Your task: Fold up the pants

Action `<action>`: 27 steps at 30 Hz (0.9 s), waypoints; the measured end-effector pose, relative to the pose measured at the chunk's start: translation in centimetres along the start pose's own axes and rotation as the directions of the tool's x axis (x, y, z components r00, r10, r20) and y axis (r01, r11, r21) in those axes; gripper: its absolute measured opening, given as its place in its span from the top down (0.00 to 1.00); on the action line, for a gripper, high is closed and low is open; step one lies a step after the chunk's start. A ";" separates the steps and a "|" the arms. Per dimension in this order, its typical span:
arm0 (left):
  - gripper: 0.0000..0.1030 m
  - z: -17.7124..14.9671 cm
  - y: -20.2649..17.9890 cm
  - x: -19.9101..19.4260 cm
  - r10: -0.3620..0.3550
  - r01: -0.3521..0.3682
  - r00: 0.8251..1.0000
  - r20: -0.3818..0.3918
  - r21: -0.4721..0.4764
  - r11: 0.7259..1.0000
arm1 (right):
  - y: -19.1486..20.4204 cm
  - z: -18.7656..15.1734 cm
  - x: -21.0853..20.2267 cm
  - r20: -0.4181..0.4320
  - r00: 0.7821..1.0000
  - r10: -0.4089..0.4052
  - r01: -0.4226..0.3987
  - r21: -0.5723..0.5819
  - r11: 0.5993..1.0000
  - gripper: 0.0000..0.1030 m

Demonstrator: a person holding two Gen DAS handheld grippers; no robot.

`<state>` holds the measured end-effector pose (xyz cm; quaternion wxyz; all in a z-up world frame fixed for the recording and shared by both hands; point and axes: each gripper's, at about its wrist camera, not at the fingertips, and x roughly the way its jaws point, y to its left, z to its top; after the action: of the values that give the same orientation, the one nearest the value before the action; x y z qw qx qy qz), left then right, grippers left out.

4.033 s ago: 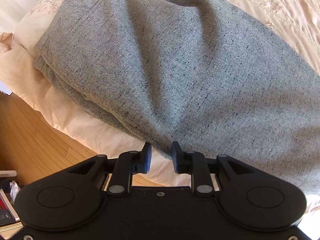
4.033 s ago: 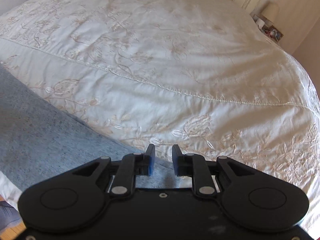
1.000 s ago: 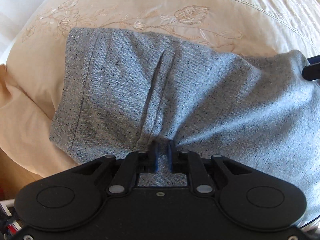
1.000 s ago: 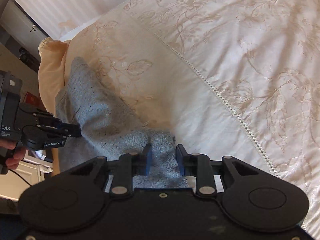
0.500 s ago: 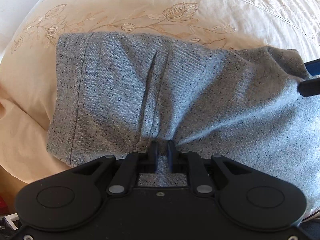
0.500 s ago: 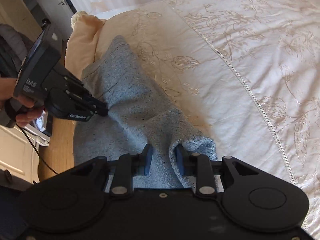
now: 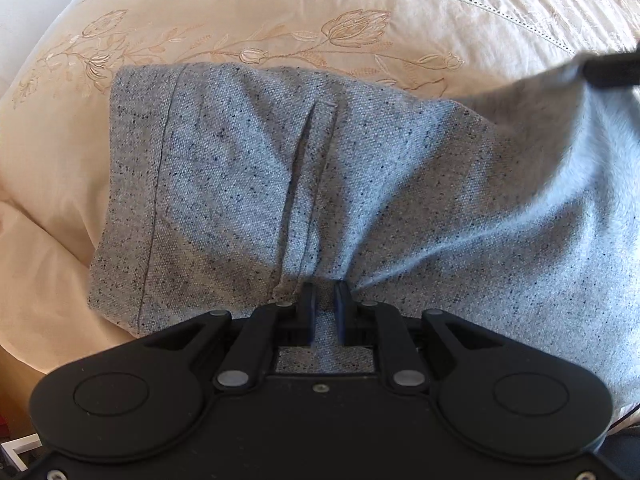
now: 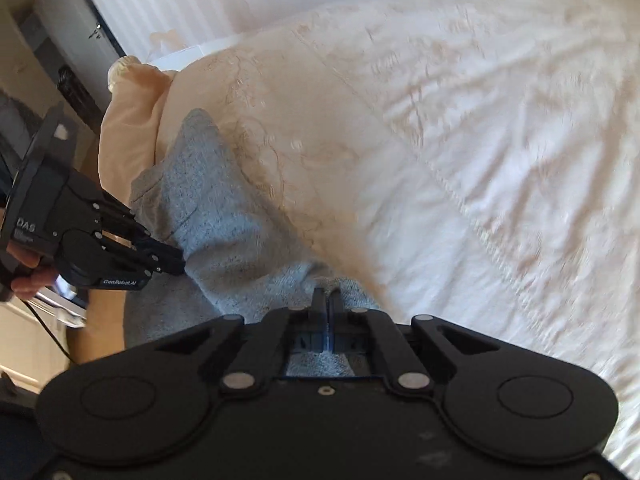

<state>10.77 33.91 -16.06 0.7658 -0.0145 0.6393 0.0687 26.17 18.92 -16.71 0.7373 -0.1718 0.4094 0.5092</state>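
Observation:
The grey speckled pants (image 7: 248, 184) lie on the cream embroidered bedspread (image 7: 280, 16), hem end to the left. My left gripper (image 7: 324, 300) is shut on the near edge of the pants, cloth bunched between its fingers. My right gripper (image 8: 326, 300) is shut on another part of the pants (image 8: 224, 216) and lifts the cloth. The right gripper's tip (image 7: 612, 70) shows in the left wrist view at the upper right, holding a raised corner. The left gripper (image 8: 180, 264) shows in the right wrist view, clamped on the cloth's left edge.
The bedspread (image 8: 480, 140) stretches far to the right. A peach pillow or duvet corner (image 8: 132, 92) lies at the bed's far edge. A cabinet (image 8: 60, 40) stands beyond it. A hand (image 8: 28, 272) holds the left gripper's handle.
My right gripper has closed on the pants and is lifting the cloth; the right wrist view is blurred by motion. The left gripper keeps its grip, and the pants have shifted slightly right.

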 end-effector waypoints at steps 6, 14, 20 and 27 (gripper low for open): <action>0.80 -0.3 0.3 -0.2 -0.005 0.005 1.000 0.006 0.003 1.000 | 2.8 -1.4 -0.4 -0.025 0.995 -0.102 0.096 -0.161 0.982 0.98; 0.82 0.3 0.2 -4.1 -0.037 0.032 0.997 0.061 0.071 0.997 | 5.0 -4.3 0.8 -0.089 0.988 -0.124 0.086 -0.342 0.936 0.98; 0.76 4.3 0.1 -7.8 -0.103 0.077 0.974 0.203 0.132 0.988 | 4.9 -3.8 1.0 -0.076 0.987 -0.139 0.111 -0.291 0.950 0.98; 0.67 4.8 3.3 0.0 0.143 -0.142 0.989 -0.027 0.026 0.989 | 2.6 -3.1 1.5 -0.068 0.972 -0.225 0.212 -0.163 0.964 0.98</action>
<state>15.09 37.73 -14.94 0.7498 0.0394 0.6503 0.1155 22.70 18.87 -19.37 0.7552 -0.2941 0.3787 0.4470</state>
